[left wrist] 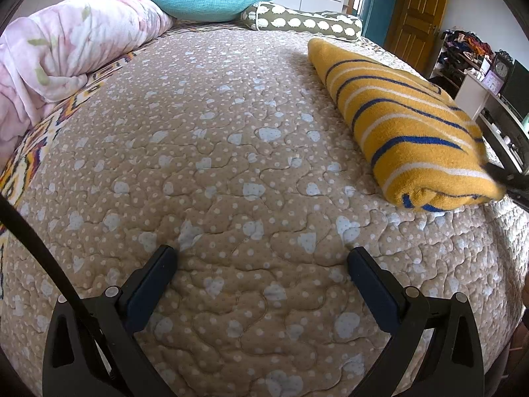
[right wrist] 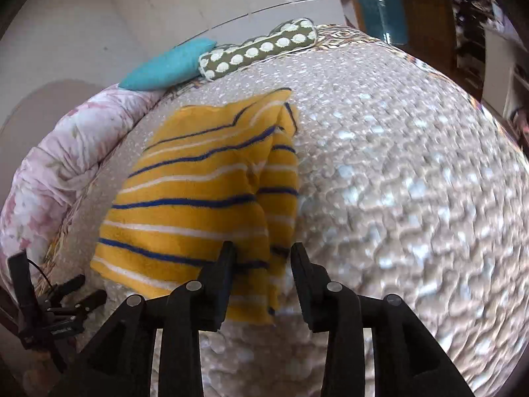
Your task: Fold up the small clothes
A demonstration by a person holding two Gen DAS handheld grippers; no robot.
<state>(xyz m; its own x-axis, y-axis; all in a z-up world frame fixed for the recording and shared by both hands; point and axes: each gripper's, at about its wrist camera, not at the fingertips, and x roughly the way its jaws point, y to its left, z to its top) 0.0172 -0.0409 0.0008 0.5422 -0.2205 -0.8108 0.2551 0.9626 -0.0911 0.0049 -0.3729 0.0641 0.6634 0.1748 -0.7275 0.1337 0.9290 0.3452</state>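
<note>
One folded striped garment (right wrist: 198, 198) just beyond the released right gripper (right wrist: 263, 258), its corner between parted jaws.

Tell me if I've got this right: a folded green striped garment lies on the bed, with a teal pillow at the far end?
Not quite: the garment is yellow with blue and white stripes, not green, as the left wrist view shows. It does lie folded on the bed, with the teal pillow at the far end.

The folded garment (left wrist: 406, 125) is mustard yellow with thin blue and white stripes. Under it, the bed cover (left wrist: 231, 172) is tan, dotted white with pale blue blotches. Beyond the garment lie a plain turquoise pillow (left wrist: 211, 0), an olive bolster (left wrist: 304, 21) with cream spots, and a pink floral duvet (left wrist: 66, 43).
</note>
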